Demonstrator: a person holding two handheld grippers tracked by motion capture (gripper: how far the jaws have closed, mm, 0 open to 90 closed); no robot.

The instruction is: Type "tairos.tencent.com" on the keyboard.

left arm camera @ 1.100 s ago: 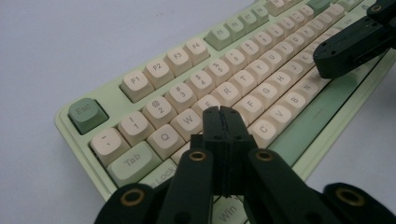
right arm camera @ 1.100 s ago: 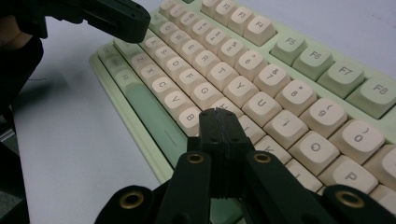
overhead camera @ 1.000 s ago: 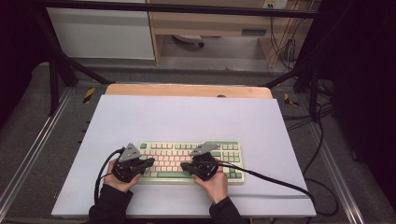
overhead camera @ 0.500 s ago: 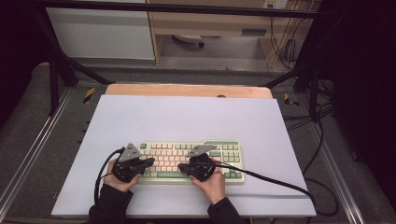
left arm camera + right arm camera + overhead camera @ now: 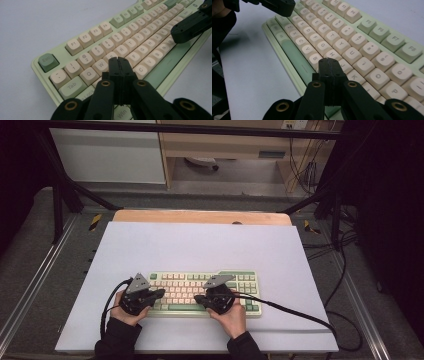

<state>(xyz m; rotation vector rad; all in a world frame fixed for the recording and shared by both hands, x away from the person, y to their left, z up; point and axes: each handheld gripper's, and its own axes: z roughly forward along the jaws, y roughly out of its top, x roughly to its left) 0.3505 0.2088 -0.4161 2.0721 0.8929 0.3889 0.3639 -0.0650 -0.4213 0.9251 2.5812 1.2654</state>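
Black jaws on both tools are sitting pressed together, pad against pad, with nothing between them. Left gripper is hovering its closed tip over the left letter block of the keyboard, about where the W and the neighbouring keys are lying; whether the tip is actually touching a key I cannot tell. Right gripper is pointing its closed tip at the middle letter rows, near the H and J keys, contact again unclear. In the left gripper view the other tool's black tip is showing at the upper right over the far keys; in the right gripper view the left tool is showing at the top left over the keyboard's other end. From the high view, the left gripper and right gripper are facing each other over the keyboard, each one being held by a hand in a dark sleeve coming in from the bottom edge, cables trailing off behind. Keyboard is pale green with cream keys, lying flat on a white sheet near the person's edge of it, long side running left to right. Sheet is covering a wooden table, with a strip of wood showing along the far edge.
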